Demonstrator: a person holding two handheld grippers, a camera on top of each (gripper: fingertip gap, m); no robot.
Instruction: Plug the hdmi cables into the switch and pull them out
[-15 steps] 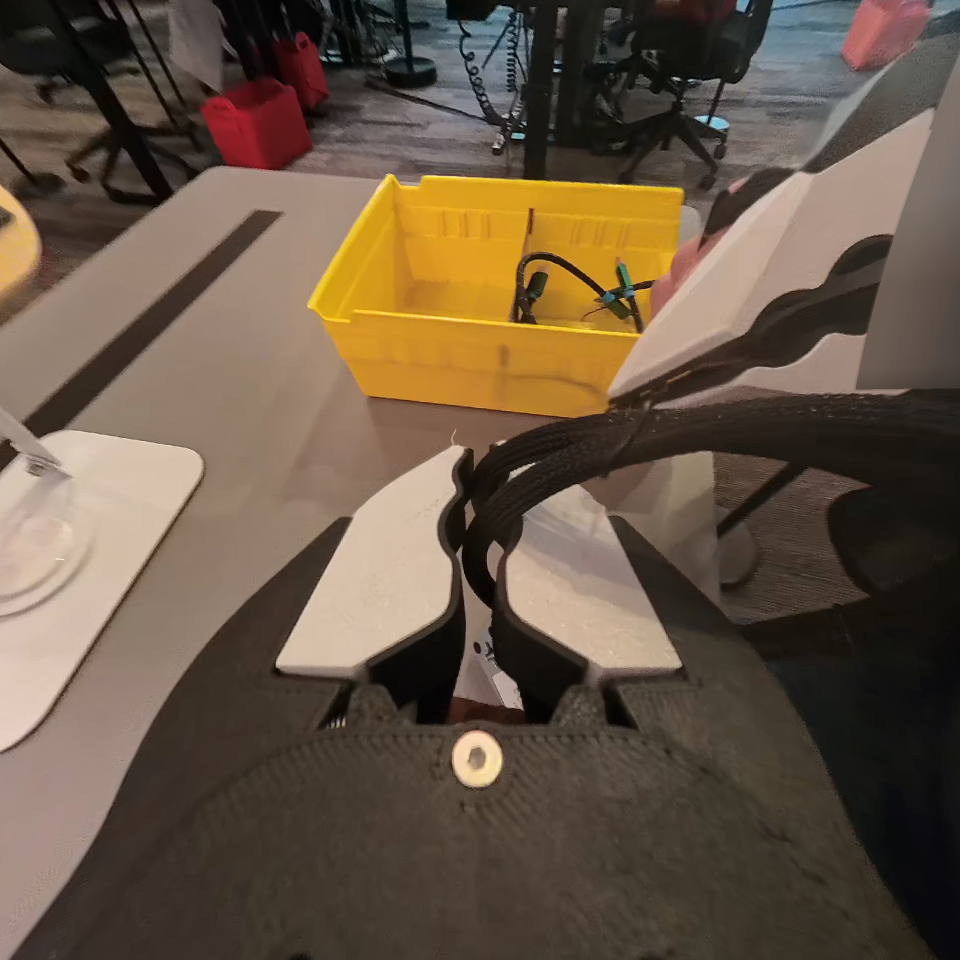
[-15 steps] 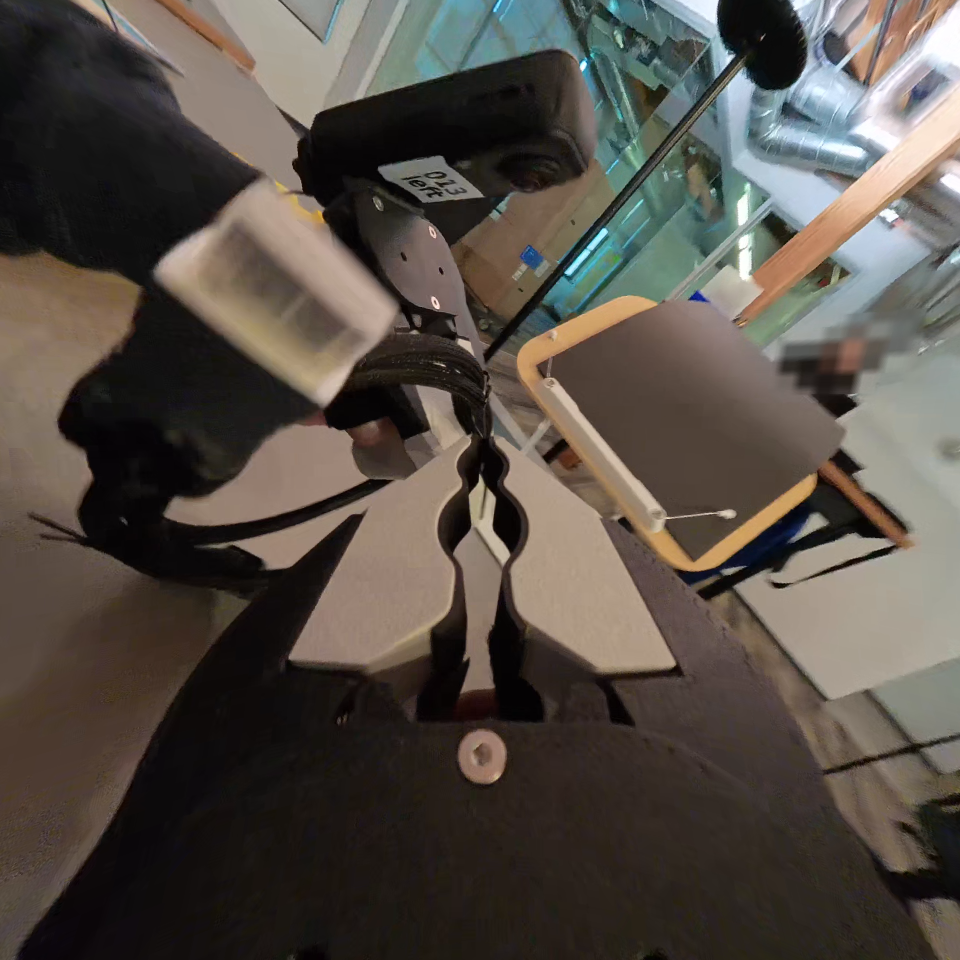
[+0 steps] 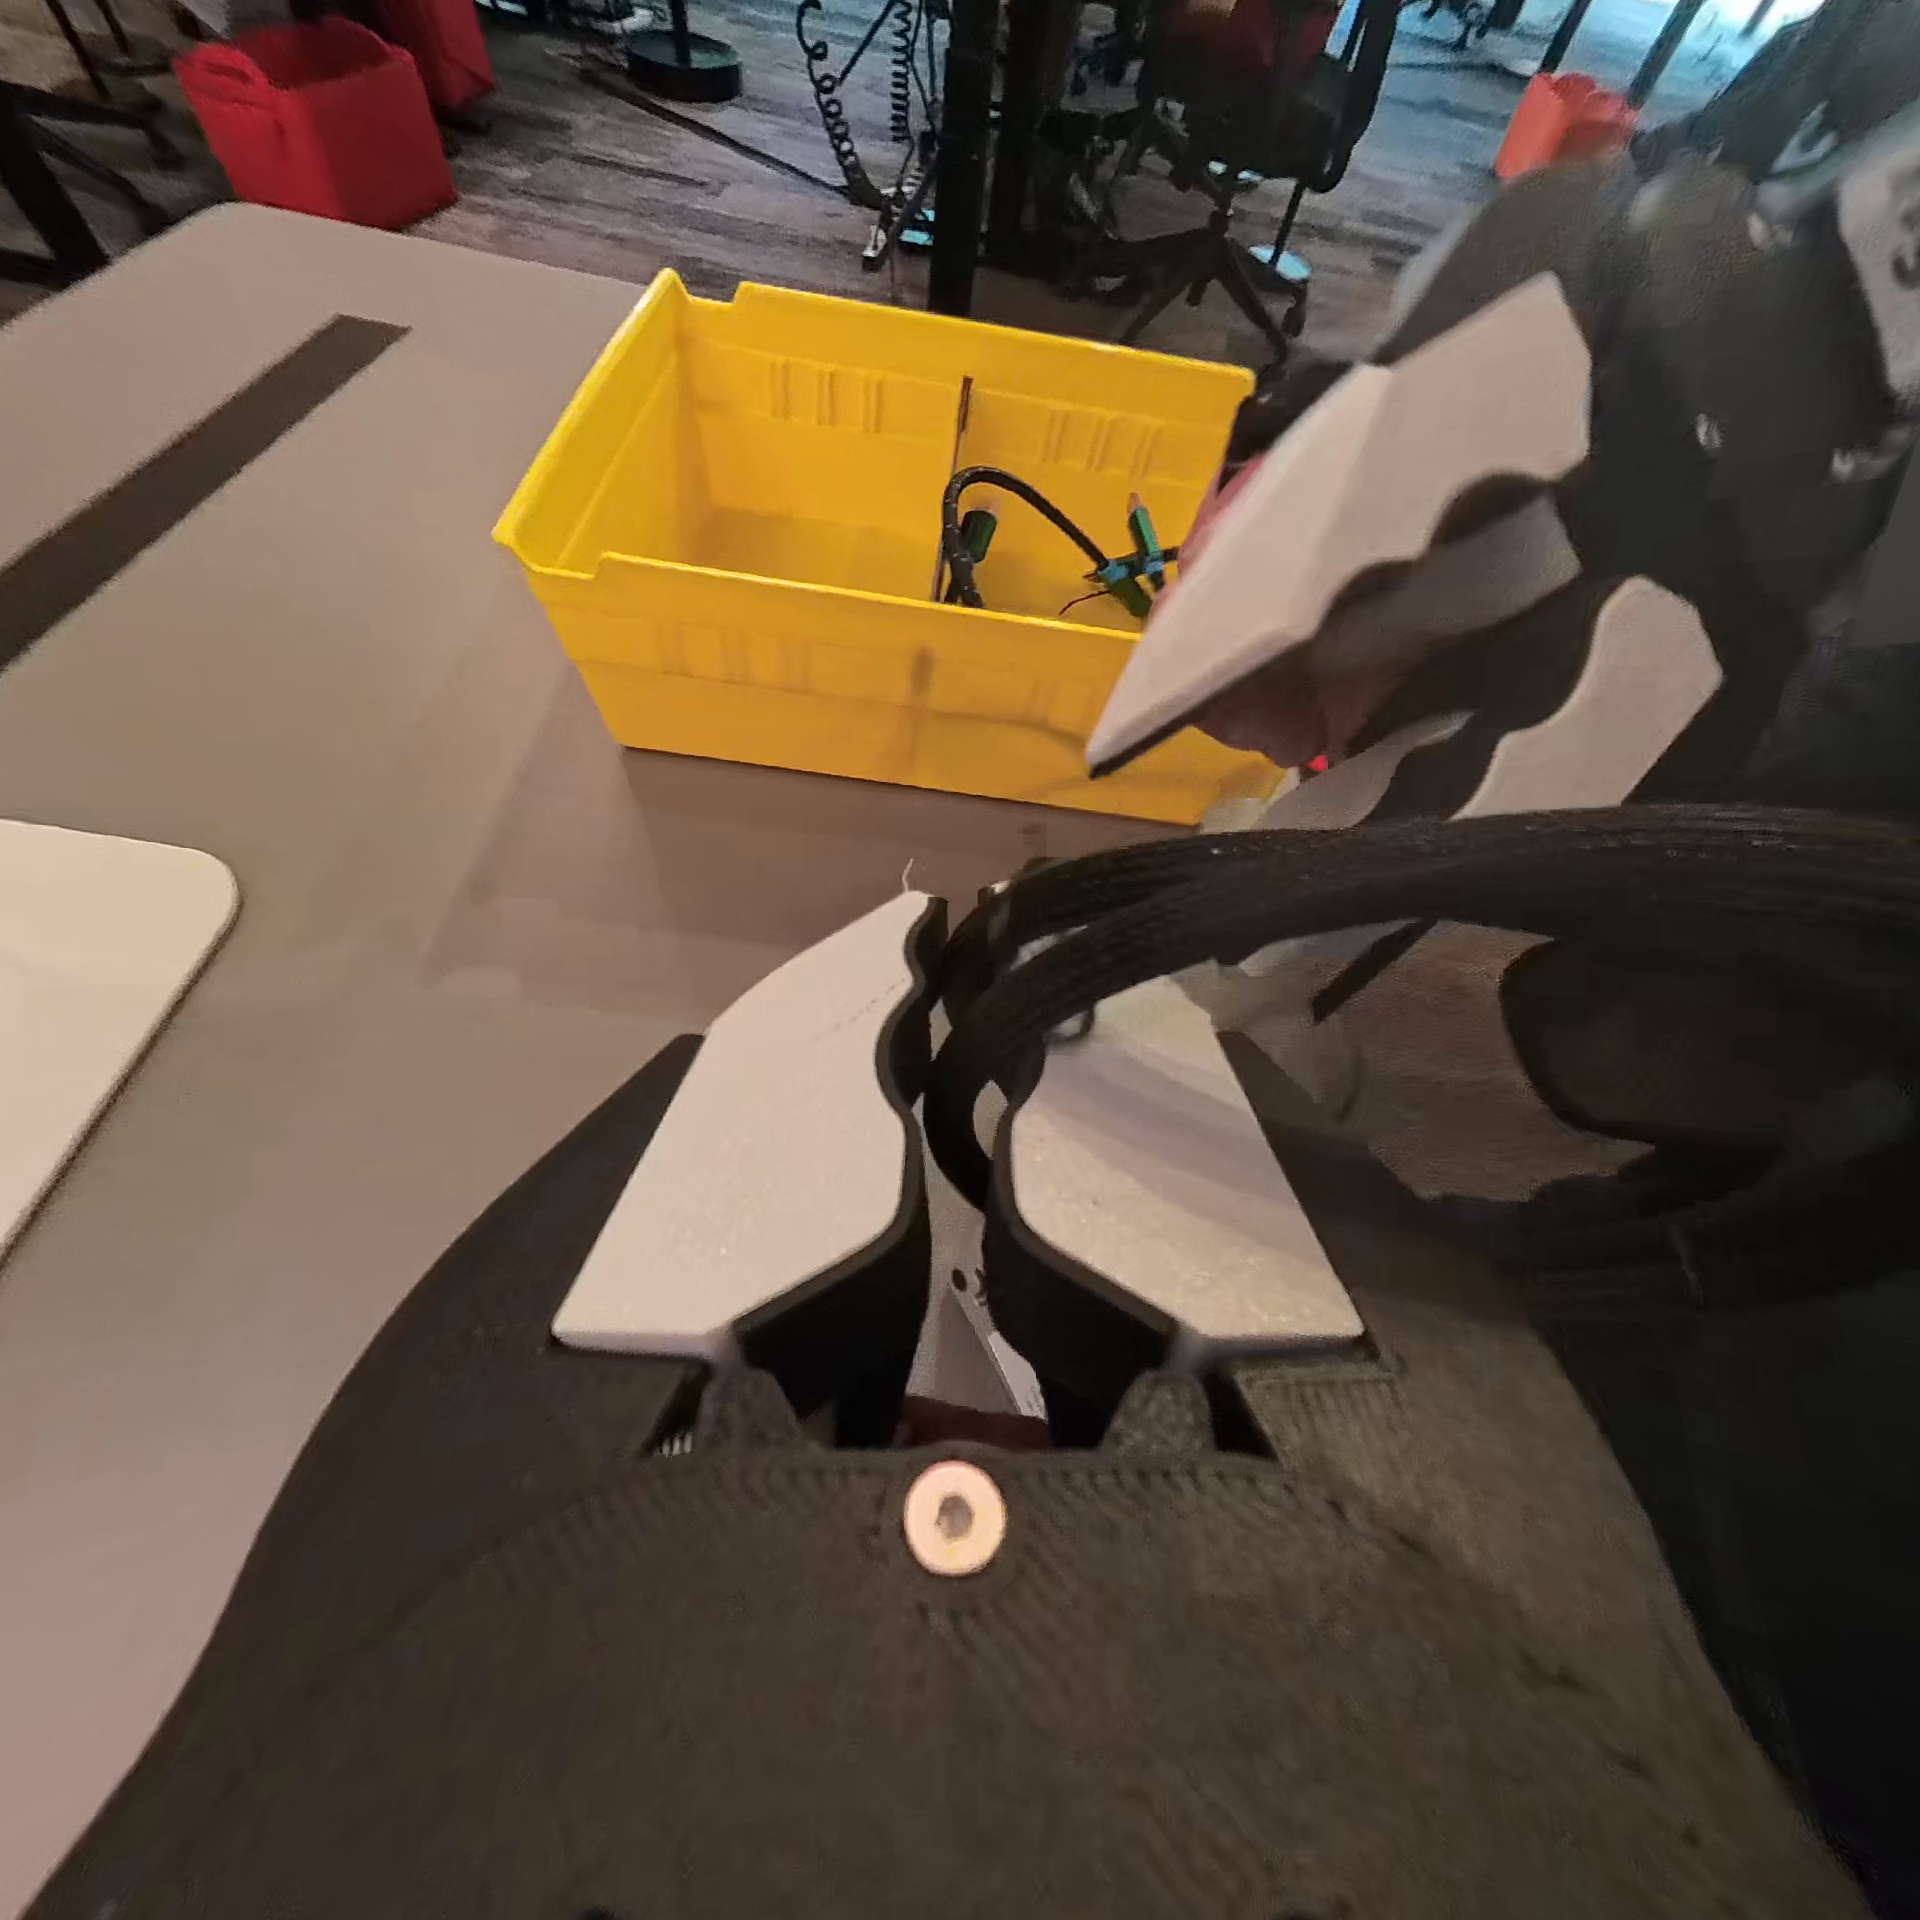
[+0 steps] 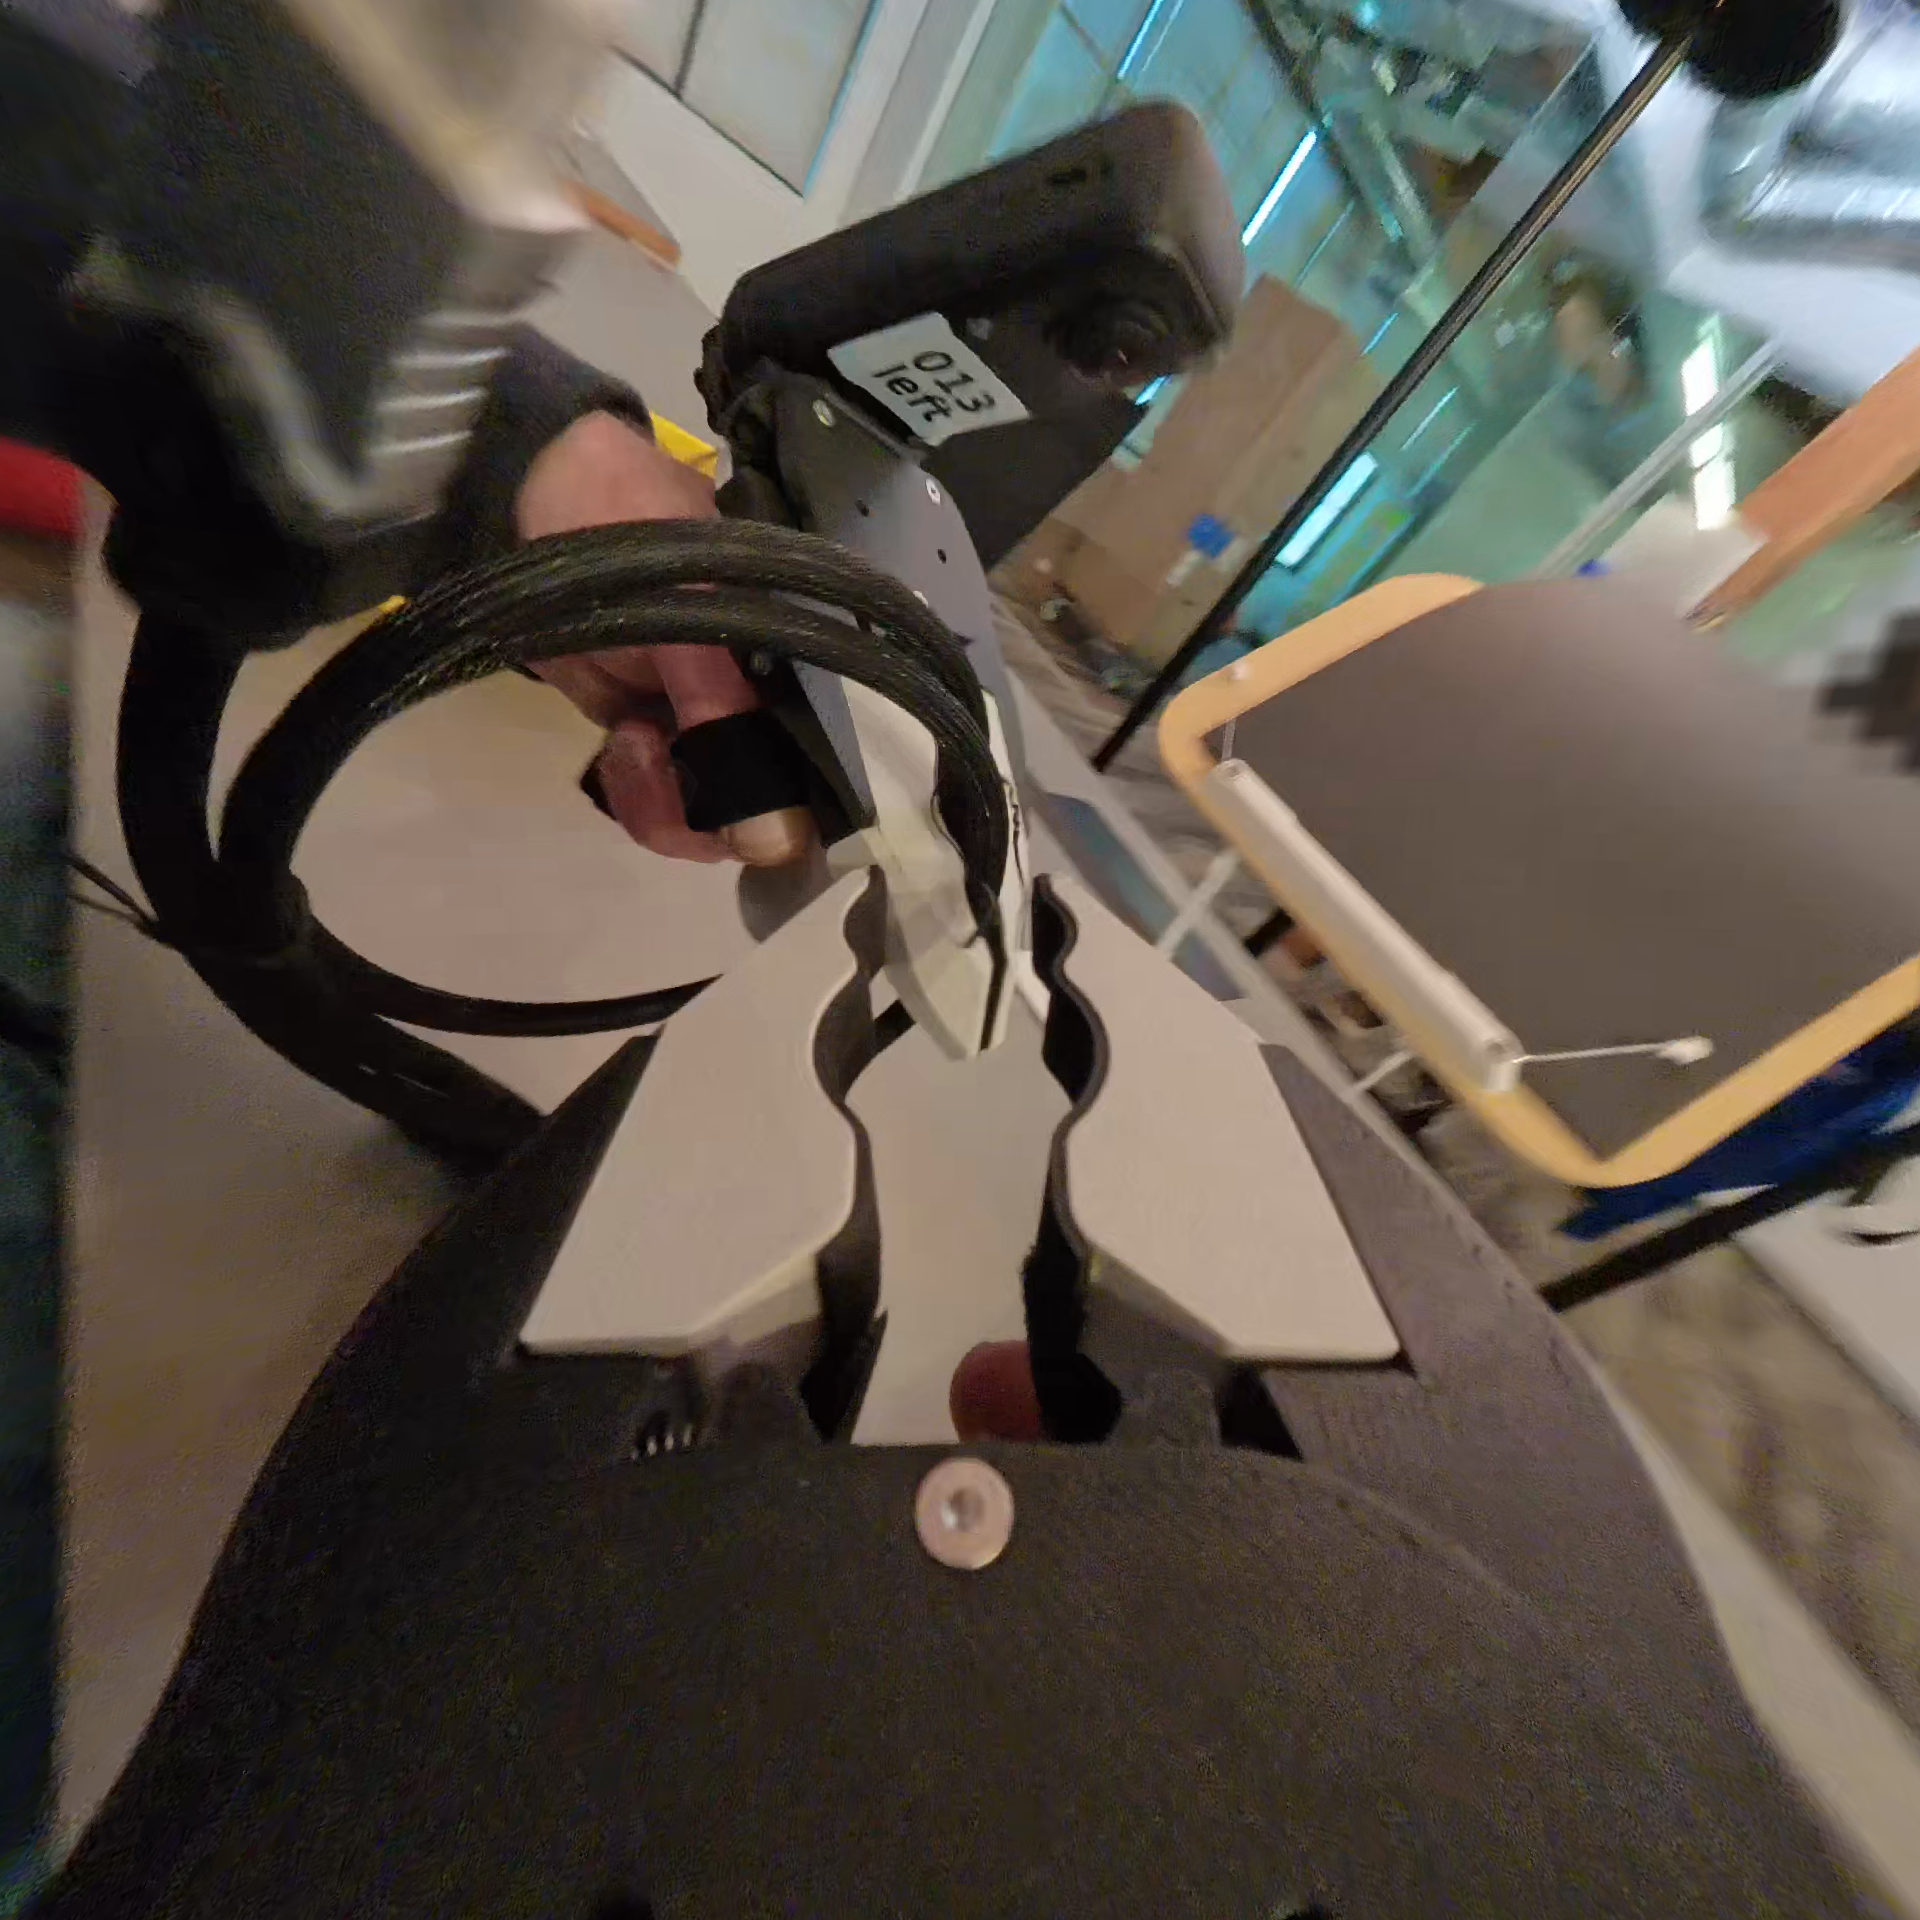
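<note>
A coil of black braided HDMI cable (image 3: 1455, 862) hangs to the right of my left gripper (image 3: 966, 987), which is shut on it above the grey table. In the right wrist view the coil (image 4: 623, 582) loops left of the left gripper's fingertips (image 4: 971, 997). My right gripper (image 4: 951, 904) is open and holds nothing, with the left gripper's tips and the cable between its fingers. It also shows in the left wrist view (image 3: 1205, 779), open, just above the cable. No switch is in view.
A yellow bin (image 3: 831, 613) with small green-tipped leads (image 3: 1039, 520) stands on the table ahead. A white mat (image 3: 83, 987) lies at the left, and a black strip (image 3: 187, 468) runs beyond it. Red bins (image 3: 312, 114) and office chairs stand on the floor beyond.
My right gripper has opened and let go of the cable, and it has lifted slightly. My left gripper stays shut on the coil.
</note>
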